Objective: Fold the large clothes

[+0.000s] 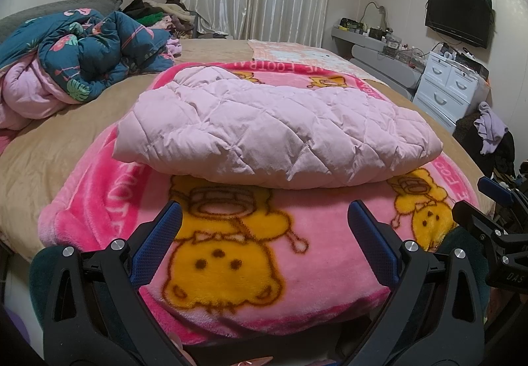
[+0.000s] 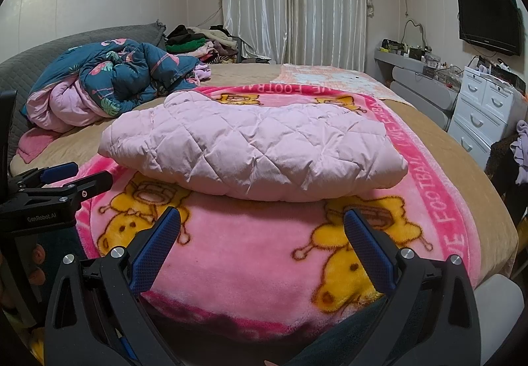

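The pink quilted jacket lies folded on the cartoon blanket. Both the left hand-held gripper and right hand-held gripper hover near, jaws apart and empty. To finish neatly, I'd pinch its near corners evenly.

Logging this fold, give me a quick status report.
Left gripper and right gripper open, holding nothing. Pink quilted jacket folded on the cartoon blanket. Nothing in the way.

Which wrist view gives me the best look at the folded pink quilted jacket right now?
The left wrist view: the pink quilted jacket sits nearly centred and fills more of the frame, with its near folded edge and both ends clear. The right wrist view shows the same jacket whole too, but shifted left of centre and slightly smaller.
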Tool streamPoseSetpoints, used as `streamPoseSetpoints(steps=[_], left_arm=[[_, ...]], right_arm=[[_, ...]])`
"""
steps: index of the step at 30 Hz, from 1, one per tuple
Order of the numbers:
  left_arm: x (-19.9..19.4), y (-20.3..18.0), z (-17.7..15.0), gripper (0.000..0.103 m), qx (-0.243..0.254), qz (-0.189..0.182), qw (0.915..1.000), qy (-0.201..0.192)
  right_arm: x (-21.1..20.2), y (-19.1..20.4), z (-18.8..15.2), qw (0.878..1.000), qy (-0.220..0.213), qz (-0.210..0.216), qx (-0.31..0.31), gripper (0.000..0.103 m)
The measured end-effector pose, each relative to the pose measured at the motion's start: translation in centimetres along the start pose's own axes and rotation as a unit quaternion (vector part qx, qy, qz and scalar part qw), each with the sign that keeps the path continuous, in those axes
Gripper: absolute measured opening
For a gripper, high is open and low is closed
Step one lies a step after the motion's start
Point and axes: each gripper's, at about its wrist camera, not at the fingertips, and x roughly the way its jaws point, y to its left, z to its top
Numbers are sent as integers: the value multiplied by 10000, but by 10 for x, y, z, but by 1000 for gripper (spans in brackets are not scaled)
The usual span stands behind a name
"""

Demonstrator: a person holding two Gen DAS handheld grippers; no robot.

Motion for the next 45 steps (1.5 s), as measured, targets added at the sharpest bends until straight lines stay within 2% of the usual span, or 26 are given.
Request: streamPoseSetpoints(steps=[24, 31, 34, 40, 45], left_arm=[[-4, 2, 2, 94, 27, 45, 9999, -101], [-1, 4, 1, 94, -3, -136, 9999, 7], [5, 7, 2, 94, -46, 26, 9998, 195], [9, 18, 1, 94, -209, 61, 9995, 213], [25, 49, 9, 94, -573, 334, 9973, 322]], right_arm=[[0, 1, 0, 10000, 14, -2, -4, 99], [0, 0, 0, 10000, 15, 30, 18, 99], [0, -1, -1, 10000, 19, 16, 10, 99], [0, -4, -3, 9999, 29, -18, 95, 99], [-4, -28, -4, 9991, -51, -227, 351, 99]])
